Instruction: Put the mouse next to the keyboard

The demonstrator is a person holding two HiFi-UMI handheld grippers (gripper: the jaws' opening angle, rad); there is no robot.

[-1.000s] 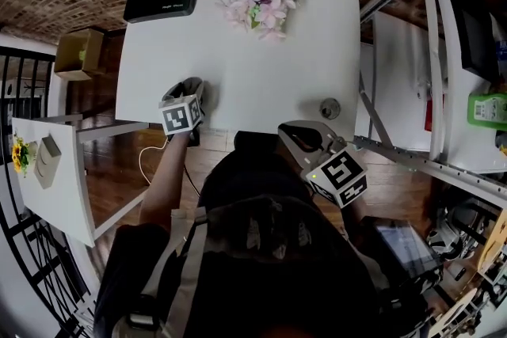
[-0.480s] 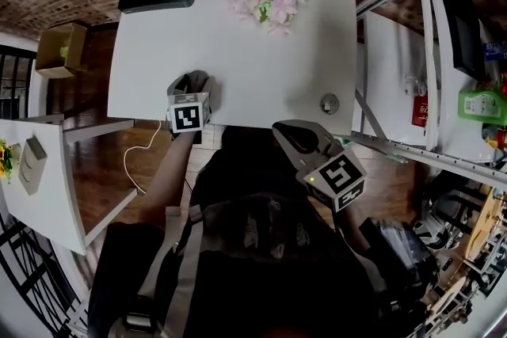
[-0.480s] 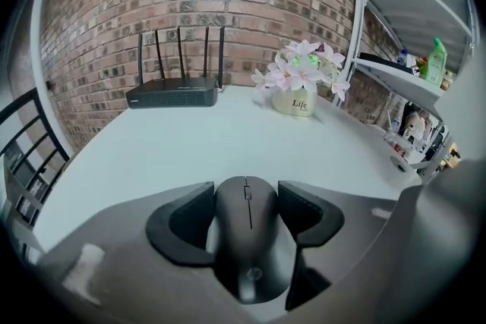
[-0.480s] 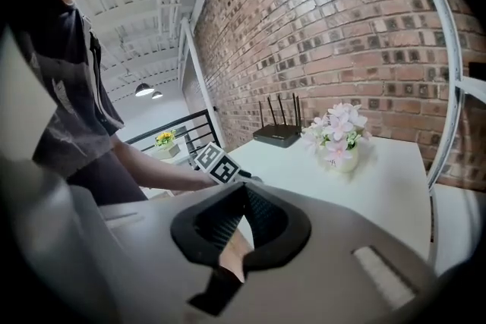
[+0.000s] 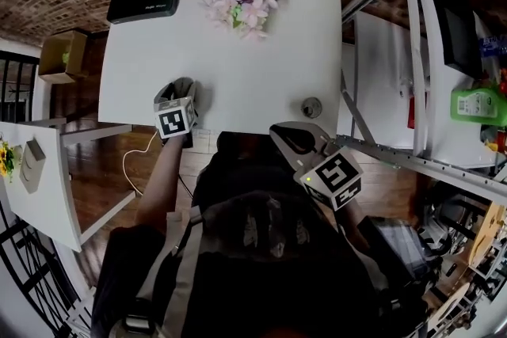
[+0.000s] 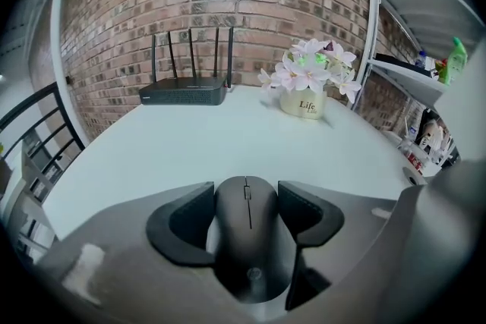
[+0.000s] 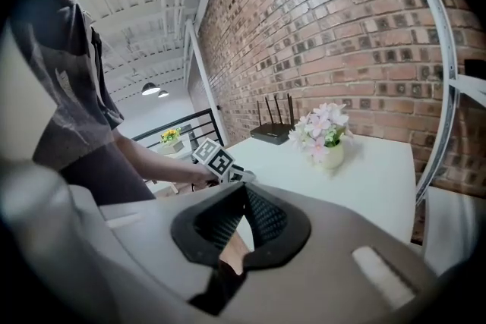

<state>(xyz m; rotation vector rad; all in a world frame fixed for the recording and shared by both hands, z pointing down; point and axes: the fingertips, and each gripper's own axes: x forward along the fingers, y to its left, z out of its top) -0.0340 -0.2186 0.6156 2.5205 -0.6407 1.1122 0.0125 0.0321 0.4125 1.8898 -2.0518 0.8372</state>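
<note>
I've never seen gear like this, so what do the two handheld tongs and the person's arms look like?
Each of the two tongs, left grey plastic gripper and right grey plastic gripper, has a grey shell, curved black ribbed pads and a white cube with black square markers. A green light glows beside the right cube. The person wears a dark grey short-sleeved top.
</note>
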